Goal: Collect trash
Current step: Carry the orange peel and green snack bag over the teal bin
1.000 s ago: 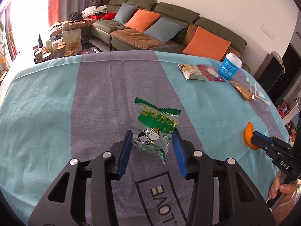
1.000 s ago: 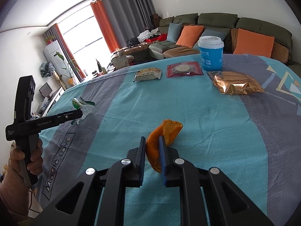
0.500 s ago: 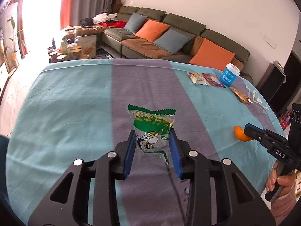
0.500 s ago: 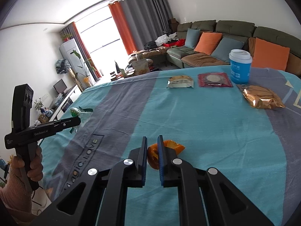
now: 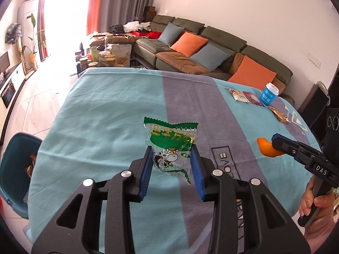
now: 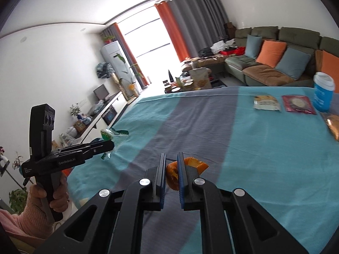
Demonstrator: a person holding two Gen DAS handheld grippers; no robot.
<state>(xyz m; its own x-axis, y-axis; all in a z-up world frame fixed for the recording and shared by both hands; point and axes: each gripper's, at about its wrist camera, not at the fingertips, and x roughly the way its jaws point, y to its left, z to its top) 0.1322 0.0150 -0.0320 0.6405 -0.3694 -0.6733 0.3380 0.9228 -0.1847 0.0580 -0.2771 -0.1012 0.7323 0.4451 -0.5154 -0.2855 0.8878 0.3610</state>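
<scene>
A clear and green snack wrapper (image 5: 171, 139) with a cartoon cow hangs above the tablecloth, pinched between the blue pads of my left gripper (image 5: 171, 151), which is shut on it. From the right wrist view the left gripper (image 6: 106, 146) shows at the left, the wrapper (image 6: 112, 133) sticking up from its tips. My right gripper (image 6: 171, 156) is shut on a curled orange peel (image 6: 195, 165) and carries it over the cloth. In the left wrist view the right gripper (image 5: 275, 141) comes in from the right with the orange peel (image 5: 264, 148) at its tip.
A dark teal bin (image 5: 14, 169) stands on the floor off the table's left edge. At the far right of the teal and grey cloth (image 5: 106, 116) lie a blue cup (image 5: 270, 94), two flat snack packets (image 5: 239, 95) and a gold wrapper (image 5: 279, 114). A sofa stands beyond.
Both grippers have risen and pulled back toward the table's near left side with wrapper and peel. The left jaws narrowed slightly on the wrapper. The teal bin has come into view.
</scene>
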